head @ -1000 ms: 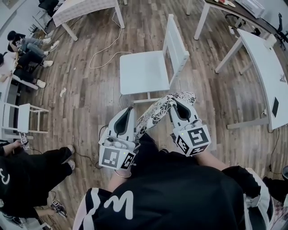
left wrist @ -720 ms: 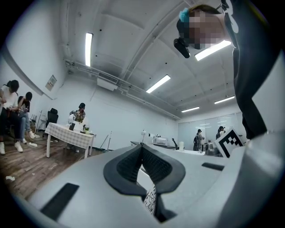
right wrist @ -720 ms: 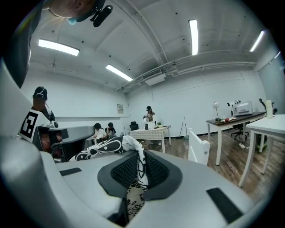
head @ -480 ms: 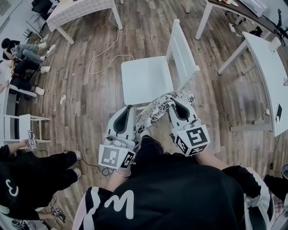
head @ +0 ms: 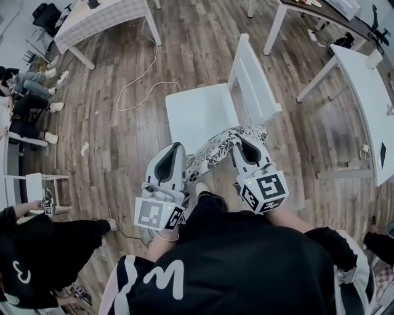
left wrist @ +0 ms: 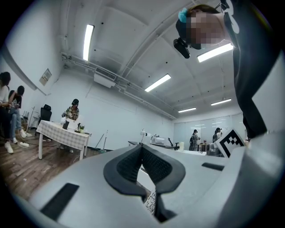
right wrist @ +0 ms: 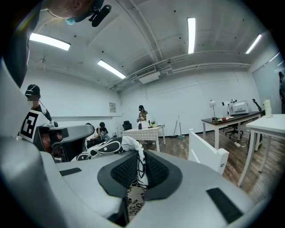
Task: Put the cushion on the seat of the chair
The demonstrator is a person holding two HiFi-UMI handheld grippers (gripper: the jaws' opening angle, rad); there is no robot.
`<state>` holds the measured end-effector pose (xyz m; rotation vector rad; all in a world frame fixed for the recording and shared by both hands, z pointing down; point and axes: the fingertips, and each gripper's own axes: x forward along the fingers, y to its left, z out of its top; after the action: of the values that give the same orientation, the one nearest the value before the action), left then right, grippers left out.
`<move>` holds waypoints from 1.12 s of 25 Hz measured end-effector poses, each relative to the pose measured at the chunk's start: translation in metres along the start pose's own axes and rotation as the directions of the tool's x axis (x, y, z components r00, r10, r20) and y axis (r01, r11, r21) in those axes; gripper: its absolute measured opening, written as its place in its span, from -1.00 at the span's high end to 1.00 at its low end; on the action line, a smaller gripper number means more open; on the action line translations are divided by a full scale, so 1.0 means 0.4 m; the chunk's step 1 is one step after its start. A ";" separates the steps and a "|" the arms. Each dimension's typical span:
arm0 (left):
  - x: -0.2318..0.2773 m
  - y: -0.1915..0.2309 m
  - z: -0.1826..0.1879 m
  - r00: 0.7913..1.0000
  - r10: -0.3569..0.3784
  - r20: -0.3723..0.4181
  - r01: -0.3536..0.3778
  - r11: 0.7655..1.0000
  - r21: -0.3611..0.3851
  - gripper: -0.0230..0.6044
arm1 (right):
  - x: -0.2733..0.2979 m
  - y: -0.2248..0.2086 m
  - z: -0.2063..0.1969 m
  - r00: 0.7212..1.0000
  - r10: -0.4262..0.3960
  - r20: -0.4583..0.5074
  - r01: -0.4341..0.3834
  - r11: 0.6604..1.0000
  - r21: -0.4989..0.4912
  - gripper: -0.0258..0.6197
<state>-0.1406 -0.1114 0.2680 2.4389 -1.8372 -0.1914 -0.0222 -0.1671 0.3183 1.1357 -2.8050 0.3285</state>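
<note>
One cushion (head: 217, 149), black-and-white patterned, hangs in the air between the two tools, just short of the near edge of the seat (head: 200, 114) and not yet on it. Left tool (head: 177, 149) is closed, with a scrap of the patterned cloth showing low between its pads; right tool (head: 241, 140) is clamped on a fold of the cushion's edge. Both grips take only thin fabric at the rim, so my worry is a slip: if one side lets go, the cushion swings down to the wooden floor (head: 123, 135). It also sags in the middle, and the slack could catch the seat's front edge and fold under. The chair (head: 253, 77) stands side-on, backrest to the right — the right tool may knock it on the way in. Releasing the two sides unevenly would likely leave the cushion crooked or hanging over the edge. Count: one cushion, two tools, one target chair, one loose cable (head: 144, 80) on the floor beyond it, three benches — one with checked cloth (head: 101, 15), one white (head: 366, 92), and one at the top right.
</note>
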 end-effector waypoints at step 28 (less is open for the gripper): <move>0.016 0.163 -0.024 0.999 0.021 -0.050 -0.022 1.000 -0.012 0.92 | 0.188 0.057 -0.020 0.999 0.039 -0.036 -0.038 0.998 0.049 0.82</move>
<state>-0.1994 -0.1356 0.2864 2.3922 -1.8354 -0.1396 -0.0919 -0.2002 0.3351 1.0749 -2.8046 0.4183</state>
